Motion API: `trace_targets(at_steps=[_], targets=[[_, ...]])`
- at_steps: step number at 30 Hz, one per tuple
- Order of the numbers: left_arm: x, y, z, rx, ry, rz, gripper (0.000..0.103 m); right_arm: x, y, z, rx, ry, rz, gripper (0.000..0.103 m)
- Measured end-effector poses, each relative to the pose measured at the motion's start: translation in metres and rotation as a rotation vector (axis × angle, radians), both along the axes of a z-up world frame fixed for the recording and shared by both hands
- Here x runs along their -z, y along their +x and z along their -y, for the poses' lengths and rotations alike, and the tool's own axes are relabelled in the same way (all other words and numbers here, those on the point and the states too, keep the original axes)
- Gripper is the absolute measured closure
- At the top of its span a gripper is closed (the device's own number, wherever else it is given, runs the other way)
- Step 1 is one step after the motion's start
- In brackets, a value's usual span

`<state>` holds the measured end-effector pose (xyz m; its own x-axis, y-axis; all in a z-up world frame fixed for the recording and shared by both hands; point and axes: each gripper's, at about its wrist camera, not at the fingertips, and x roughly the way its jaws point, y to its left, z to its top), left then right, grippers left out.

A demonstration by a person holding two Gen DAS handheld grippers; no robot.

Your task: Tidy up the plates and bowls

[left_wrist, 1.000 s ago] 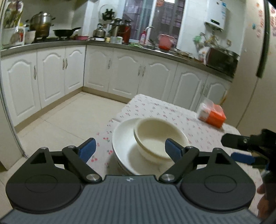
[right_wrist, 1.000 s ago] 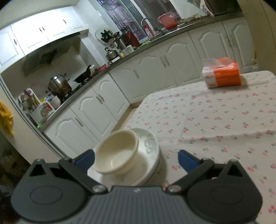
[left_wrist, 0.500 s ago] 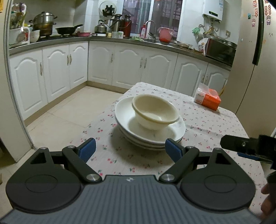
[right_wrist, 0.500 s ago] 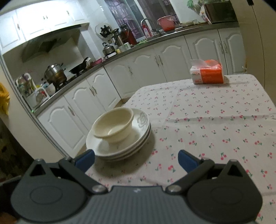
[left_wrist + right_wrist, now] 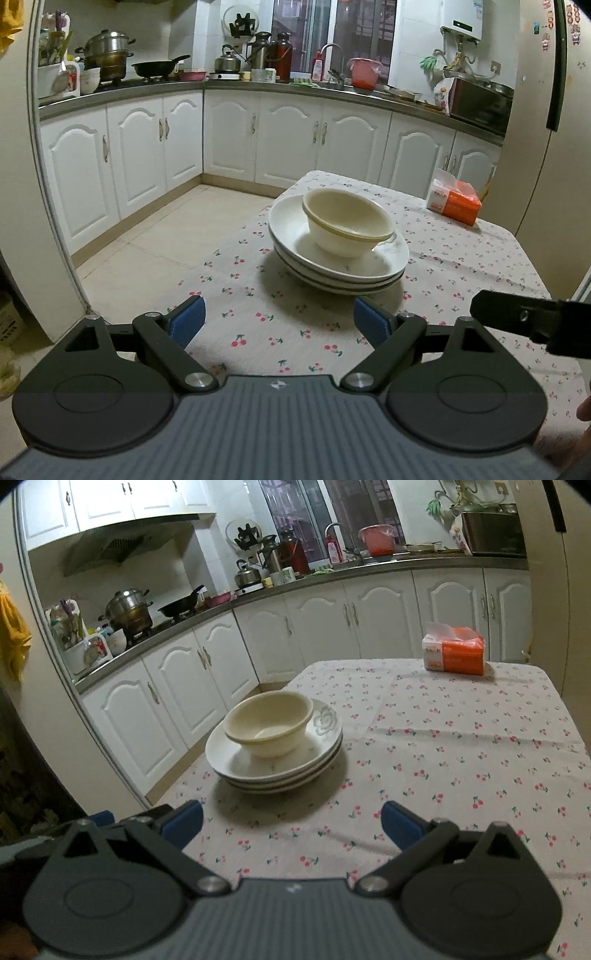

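Note:
A cream bowl (image 5: pixel 347 225) (image 5: pixel 269 723) rests in a stack of white plates (image 5: pixel 291 240) (image 5: pixel 321 753) near the table's left edge. My left gripper (image 5: pixel 279 323) is open and empty, a short way in front of the stack. My right gripper (image 5: pixel 291 825) is likewise open and empty, back from the stack and a little to its right. A black part of the right gripper (image 5: pixel 532 317) shows at the right edge of the left wrist view.
The table wears a cherry-print cloth (image 5: pixel 461 760). An orange tissue pack (image 5: pixel 454 197) (image 5: pixel 454 655) sits at its far right corner. White cabinets (image 5: pixel 236 136) and a cluttered counter run behind. Tiled floor (image 5: pixel 147 243) lies left of the table.
Both grippers have drawn back and away from the stack; the bowl and plates now look smaller and farther. Both stayed open.

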<state>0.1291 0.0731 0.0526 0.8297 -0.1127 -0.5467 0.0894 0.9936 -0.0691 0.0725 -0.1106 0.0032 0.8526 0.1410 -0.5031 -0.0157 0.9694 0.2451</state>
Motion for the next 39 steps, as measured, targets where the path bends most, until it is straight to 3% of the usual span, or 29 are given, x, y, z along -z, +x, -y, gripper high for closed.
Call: trace_targets(at_steps=[39], targets=[[0.011,-0.023,0.003,-0.053,0.007,-0.024,0.000,0.014,-0.007,-0.008,0.016,-0.014,-0.038,0.001]])
